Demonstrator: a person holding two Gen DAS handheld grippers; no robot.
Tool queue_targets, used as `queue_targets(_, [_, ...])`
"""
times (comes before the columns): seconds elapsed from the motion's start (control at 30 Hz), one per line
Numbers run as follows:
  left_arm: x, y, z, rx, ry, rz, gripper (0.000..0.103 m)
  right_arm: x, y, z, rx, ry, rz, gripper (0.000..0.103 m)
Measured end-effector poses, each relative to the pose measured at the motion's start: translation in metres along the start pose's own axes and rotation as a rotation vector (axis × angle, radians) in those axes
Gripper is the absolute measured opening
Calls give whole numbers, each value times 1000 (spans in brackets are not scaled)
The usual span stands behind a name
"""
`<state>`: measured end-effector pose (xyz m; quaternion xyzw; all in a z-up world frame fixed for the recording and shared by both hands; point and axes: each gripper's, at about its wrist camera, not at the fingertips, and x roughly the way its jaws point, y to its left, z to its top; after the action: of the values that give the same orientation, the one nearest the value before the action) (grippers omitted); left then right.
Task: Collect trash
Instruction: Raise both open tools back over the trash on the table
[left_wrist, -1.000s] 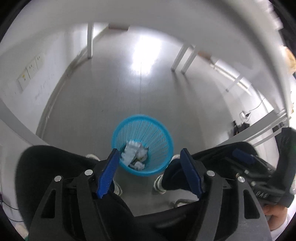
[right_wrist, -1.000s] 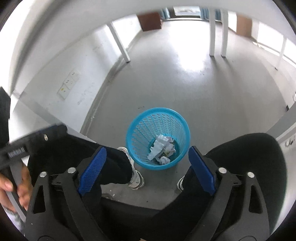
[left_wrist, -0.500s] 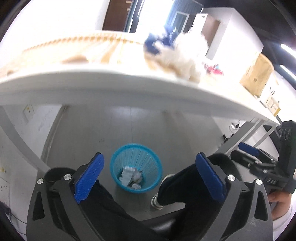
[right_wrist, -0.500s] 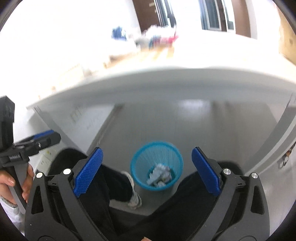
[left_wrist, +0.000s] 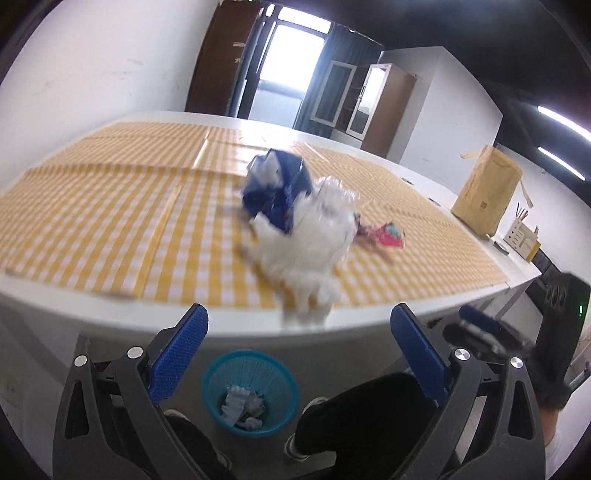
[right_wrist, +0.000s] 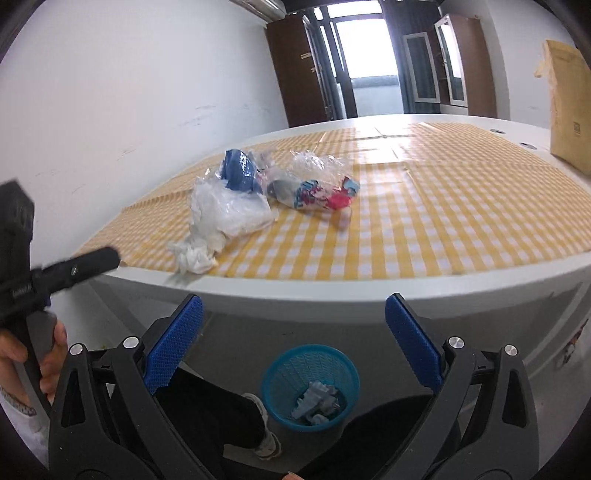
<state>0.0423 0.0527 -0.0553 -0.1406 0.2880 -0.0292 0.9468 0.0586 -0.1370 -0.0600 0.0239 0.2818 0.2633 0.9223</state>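
Note:
A pile of trash lies on the yellow checked tablecloth (right_wrist: 424, 221): a white plastic bag (right_wrist: 225, 214) (left_wrist: 306, 236), a blue wrapper (right_wrist: 238, 171) (left_wrist: 279, 188), clear plastic (right_wrist: 314, 164) and a red and blue wrapper (right_wrist: 325, 194) (left_wrist: 384, 234). A blue basket (left_wrist: 251, 391) (right_wrist: 310, 384) with crumpled paper stands on the floor below the table edge. My left gripper (left_wrist: 299, 354) and right gripper (right_wrist: 291, 347) are both open and empty, in front of the table edge, above the basket.
A brown paper bag (left_wrist: 487, 192) (right_wrist: 570, 107) stands at the table's right side. The person's legs and shoes (right_wrist: 266, 439) are beside the basket. The left gripper's body (right_wrist: 55, 273) shows at the left of the right wrist view. Cabinets and a doorway lie behind.
Both grippers have risen from looking down at the basket under the table to looking across the tabletop at the trash pile. Both stay open and empty.

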Motion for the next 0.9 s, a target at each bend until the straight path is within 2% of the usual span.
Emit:
queue_targets(0.13, [10,-10,17,14,-10,-14,97,7,-1,10,-11,-4,-2,94])
queue_targets(0.33, [39,-16,39,-2,20,-18,96,21,-5,25,-22,-4,11,94])
queue_targets(0.4, [47,-18,46,-14,34,-51,90,27,-4,27,-29,2,20,94])
queue_targets(0.5, [61,-20,54,-30,59,-71,87,39,-5,28,-25,19,38,94])
queue_targets(0.63, [77,-22,58,-14,83,-53,73,51,-7,28,-20,35,50,94])
queue_targets(0.7, [83,-20,59,-13,91,-39,57,54,-9,28,-18,40,53,94])
queue_targets(0.73, [85,-17,59,-17,91,-29,52,56,-10,29,-15,41,54,94])
queue_targets(0.9, [85,-14,63,-29,70,-50,48,65,-12,32,-13,48,65,94])
